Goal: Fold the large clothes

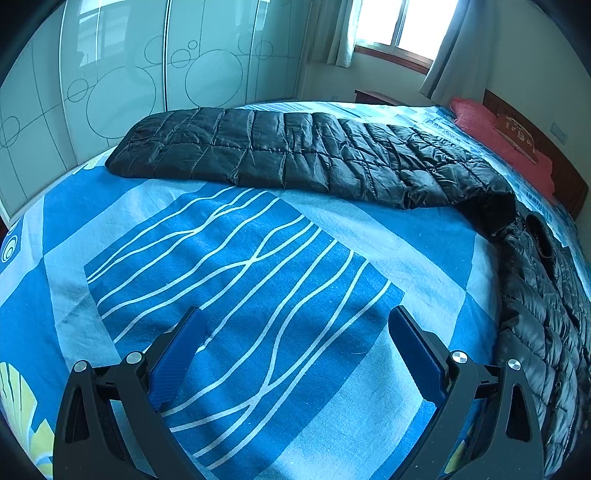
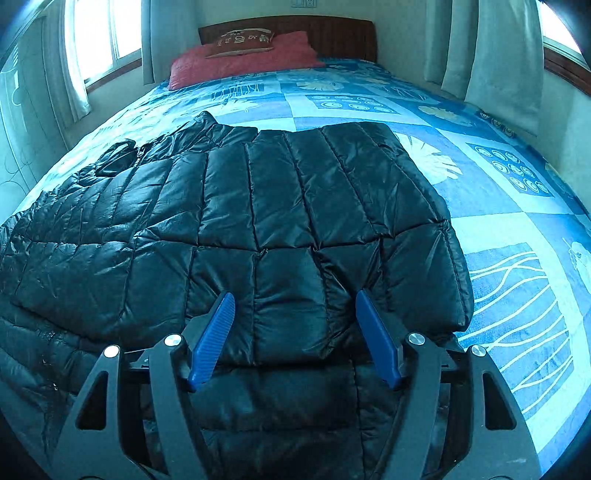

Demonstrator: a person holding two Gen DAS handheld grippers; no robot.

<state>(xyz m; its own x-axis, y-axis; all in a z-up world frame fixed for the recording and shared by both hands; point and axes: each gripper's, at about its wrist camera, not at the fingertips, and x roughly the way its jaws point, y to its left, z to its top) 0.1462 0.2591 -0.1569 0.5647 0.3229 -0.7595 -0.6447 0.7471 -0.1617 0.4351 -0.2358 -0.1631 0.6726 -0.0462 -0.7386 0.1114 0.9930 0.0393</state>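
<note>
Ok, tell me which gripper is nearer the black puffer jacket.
Right. The right gripper hangs open directly over the black puffer jacket, fingers straddling a folded panel. The left gripper is open over bare blue bedsheet, the jacket off to its right.

The black quilted puffer jacket lay flat on the bed before me, 1 sleeve stretched straight out to the side, the other folded across its shiny, creased body.

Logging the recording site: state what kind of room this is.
A bedroom, most likely: a wide bed under a blue patterned bedsheet, a red pillow against a dark wooden headboard, and curtained windows.
</note>
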